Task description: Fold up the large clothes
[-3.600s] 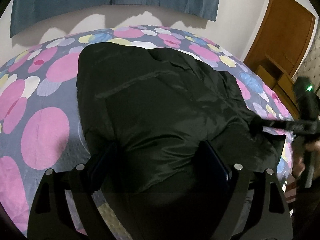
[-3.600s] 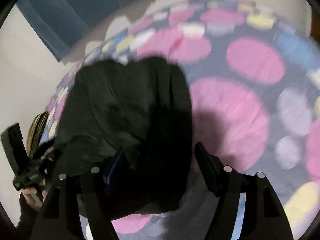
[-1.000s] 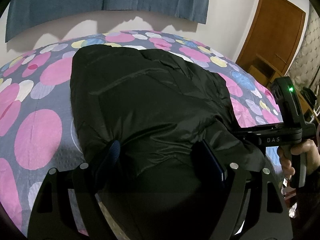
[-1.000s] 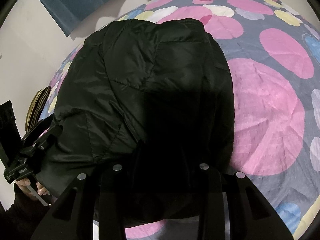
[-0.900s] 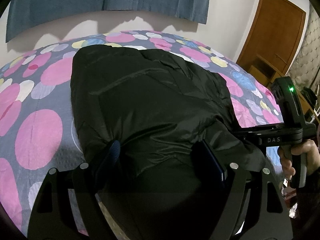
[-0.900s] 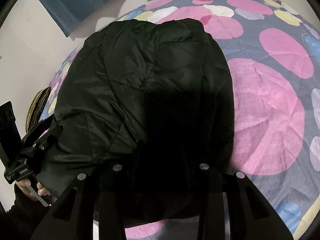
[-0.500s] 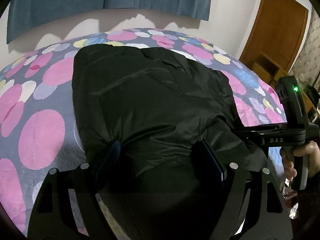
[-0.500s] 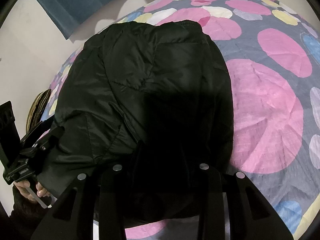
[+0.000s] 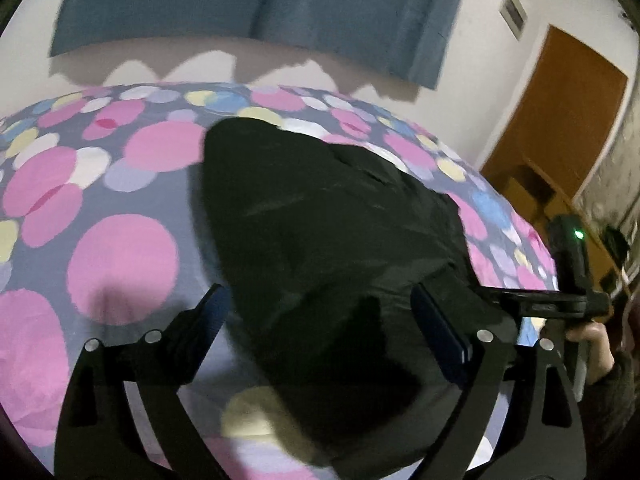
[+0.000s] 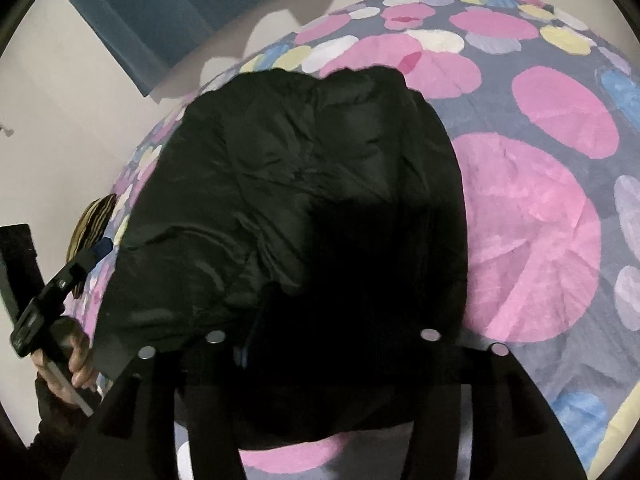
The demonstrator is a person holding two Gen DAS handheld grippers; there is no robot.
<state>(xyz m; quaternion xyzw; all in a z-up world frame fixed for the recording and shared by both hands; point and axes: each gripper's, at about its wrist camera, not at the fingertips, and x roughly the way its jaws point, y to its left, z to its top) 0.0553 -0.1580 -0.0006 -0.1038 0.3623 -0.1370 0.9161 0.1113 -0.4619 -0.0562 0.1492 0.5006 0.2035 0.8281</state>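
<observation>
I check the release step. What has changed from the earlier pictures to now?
The left gripper opened wider, let go of the black padded jacket and drew back. The right gripper has just been opening; the jacket hides its fingertips. The jacket stayed folded on the dotted bedspread.

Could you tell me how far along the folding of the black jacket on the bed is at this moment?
Mostly done, it seems: the black jacket lies as one compact bundle on the spotted bedspread, no sleeves sticking out. In hand: both grippers have just been opening; the left gripper stands wide with its near finger over bare bedspread, and the right gripper still straddles the near edge, grip unclear in the dark. Left: perhaps withdrawing and a final tidy.
</observation>
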